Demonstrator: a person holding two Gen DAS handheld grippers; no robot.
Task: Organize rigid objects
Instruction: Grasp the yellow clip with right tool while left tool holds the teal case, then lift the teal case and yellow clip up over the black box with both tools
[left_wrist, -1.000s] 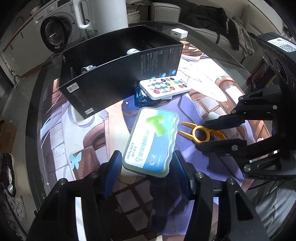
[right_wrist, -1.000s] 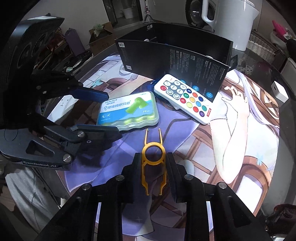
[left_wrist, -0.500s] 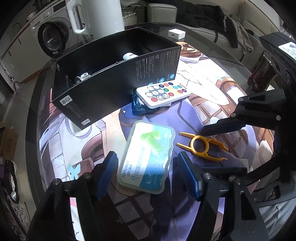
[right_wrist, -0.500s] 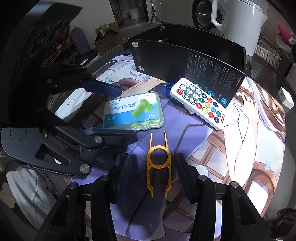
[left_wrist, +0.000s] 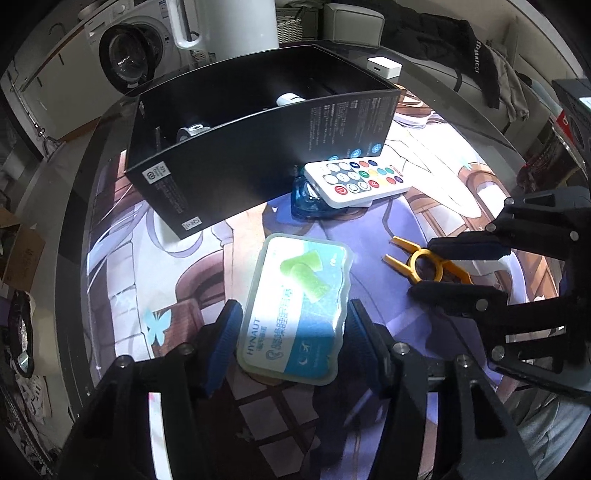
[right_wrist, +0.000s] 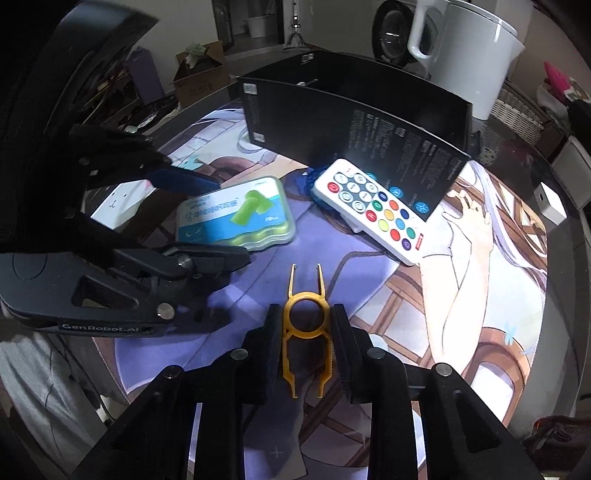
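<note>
A pale green earplug case (left_wrist: 295, 310) lies on the printed mat between the blue pads of my left gripper (left_wrist: 291, 317), which is open with a finger close on each side. A yellow key-puller tool (right_wrist: 304, 325) lies between the fingers of my right gripper (right_wrist: 304, 321), which is open and close around it. The case (right_wrist: 236, 214) and left gripper (right_wrist: 199, 218) also show in the right wrist view. A white remote (left_wrist: 356, 181) leans on a blue object (left_wrist: 304, 199) beside the open black box (left_wrist: 258, 147).
The black box holds small white items (left_wrist: 290, 99). A white kettle (right_wrist: 469, 51) stands behind it. A small white box (left_wrist: 384, 66) sits at the far table edge. A washing machine (left_wrist: 129, 55) is beyond the round table.
Both grippers have moved forward over the mat. The left fingers now flank the earplug case more closely and the right fingers have narrowed around the yellow tool.
</note>
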